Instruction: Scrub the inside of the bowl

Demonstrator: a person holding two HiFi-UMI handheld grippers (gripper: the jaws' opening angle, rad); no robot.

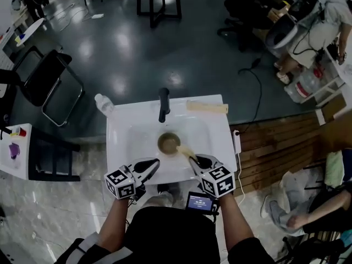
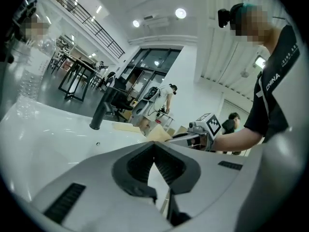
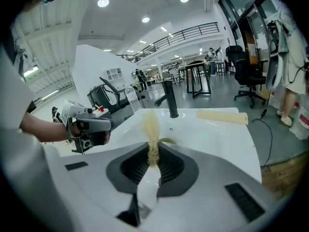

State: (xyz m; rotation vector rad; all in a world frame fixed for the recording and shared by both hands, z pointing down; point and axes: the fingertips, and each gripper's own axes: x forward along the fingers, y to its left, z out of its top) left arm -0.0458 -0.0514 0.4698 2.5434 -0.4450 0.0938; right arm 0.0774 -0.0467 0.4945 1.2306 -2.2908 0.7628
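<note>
The bowl [image 1: 169, 143] sits in the middle of the white sink [image 1: 124, 142], brown inside and open side up. At its 12 o'clock the black faucet [image 1: 164, 104] stands on the back ledge, its spout reaching toward the bowl. At about 1 o'clock a long beige strip [image 1: 207, 107] lies flat along the back ledge. At 10 o'clock a clear water bottle [image 1: 103, 104] stands at the sink's far left corner.

The right claw [image 1: 193, 159] hangs over the near rim at the bowl's 4 o'clock, clamped on a yellowish fibrous scrubber [image 3: 151, 129]. The scrubber's free end sticks out toward the bowl's near edge and lies between claw and bowl; whether it touches the rim cannot be told.

The left claw [image 1: 149, 164] is at the bowl's 7 o'clock, over the near rim, its tips pressed together with nothing between them.

Beyond the sink, a black chair [image 1: 47, 81] stands at 10 o'clock on the dark floor. A small lit screen [image 1: 199, 202] sits at the person's waist at 6 o'clock.
</note>
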